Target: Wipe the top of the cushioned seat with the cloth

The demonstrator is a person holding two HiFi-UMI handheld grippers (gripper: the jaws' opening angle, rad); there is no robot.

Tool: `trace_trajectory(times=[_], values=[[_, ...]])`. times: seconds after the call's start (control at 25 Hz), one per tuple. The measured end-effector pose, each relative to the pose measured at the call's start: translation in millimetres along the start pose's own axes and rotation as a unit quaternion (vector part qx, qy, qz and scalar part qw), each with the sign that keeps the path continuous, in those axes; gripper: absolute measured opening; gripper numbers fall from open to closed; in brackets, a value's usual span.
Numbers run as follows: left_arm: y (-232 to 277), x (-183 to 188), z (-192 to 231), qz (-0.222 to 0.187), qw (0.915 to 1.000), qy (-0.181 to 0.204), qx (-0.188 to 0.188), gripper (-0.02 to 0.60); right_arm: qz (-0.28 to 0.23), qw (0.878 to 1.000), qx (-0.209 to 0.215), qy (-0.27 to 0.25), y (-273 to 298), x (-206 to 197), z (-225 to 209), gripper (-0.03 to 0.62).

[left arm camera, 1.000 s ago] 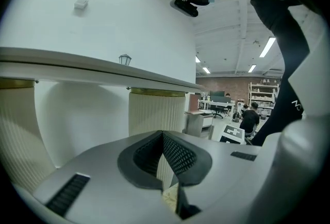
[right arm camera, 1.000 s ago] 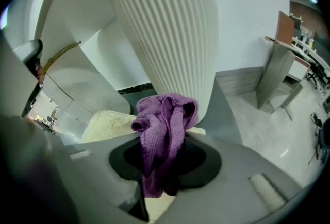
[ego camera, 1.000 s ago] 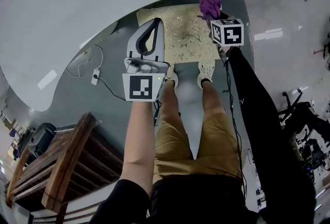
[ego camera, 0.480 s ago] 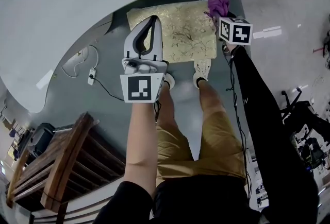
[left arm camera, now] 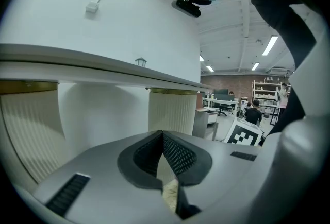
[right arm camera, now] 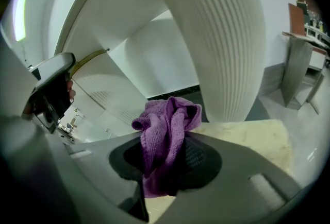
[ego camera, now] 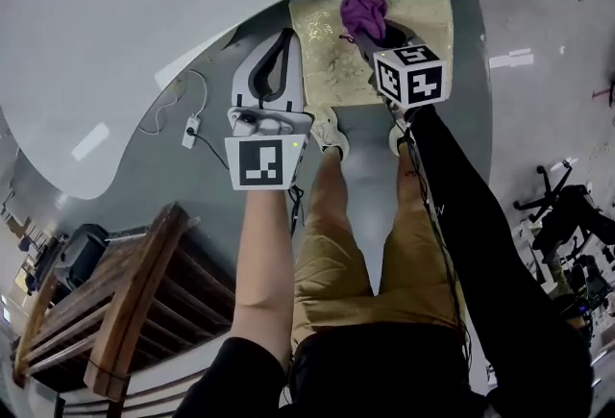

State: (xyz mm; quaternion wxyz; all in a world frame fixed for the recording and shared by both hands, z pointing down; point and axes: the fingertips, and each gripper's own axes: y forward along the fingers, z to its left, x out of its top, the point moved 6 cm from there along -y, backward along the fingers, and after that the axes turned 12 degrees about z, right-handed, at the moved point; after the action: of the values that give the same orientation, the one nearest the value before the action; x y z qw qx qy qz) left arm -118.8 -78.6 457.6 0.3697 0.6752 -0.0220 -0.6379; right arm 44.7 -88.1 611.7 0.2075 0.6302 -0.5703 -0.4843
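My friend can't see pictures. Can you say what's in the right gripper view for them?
The right claw is shut on a crumpled purple cloth. Just past it lies the cream cushioned seat, with a white ribbed column standing behind.

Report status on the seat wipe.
Right gripper shut on purple cloth, over cushioned seat. Left gripper shut, empty. Nothing blocking seat top.
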Motion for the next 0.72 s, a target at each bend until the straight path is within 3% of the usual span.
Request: trace_trajectory(times=[0.28,0.48,0.72], values=[[-30.4,-12.6,47.8,-0.011,0.9999,-0.008,-0.002,0.007,0.059,0.998,0.031,-0.004,73.1,-14.6,84.7,0.114],[-29.8,-22.6,48.5,-0.010,0.9992,-0.031,-0.025,0.006,0.100,0.995,0.023,0.016,100.2,-25.5,92.9,0.114],[-23.2,-23.2,39.5,-0.008,0.9987,-0.036,-0.035,0.006,0.104,0.995,0.006,0.005,90.6,-27.3,80.2,0.114]])
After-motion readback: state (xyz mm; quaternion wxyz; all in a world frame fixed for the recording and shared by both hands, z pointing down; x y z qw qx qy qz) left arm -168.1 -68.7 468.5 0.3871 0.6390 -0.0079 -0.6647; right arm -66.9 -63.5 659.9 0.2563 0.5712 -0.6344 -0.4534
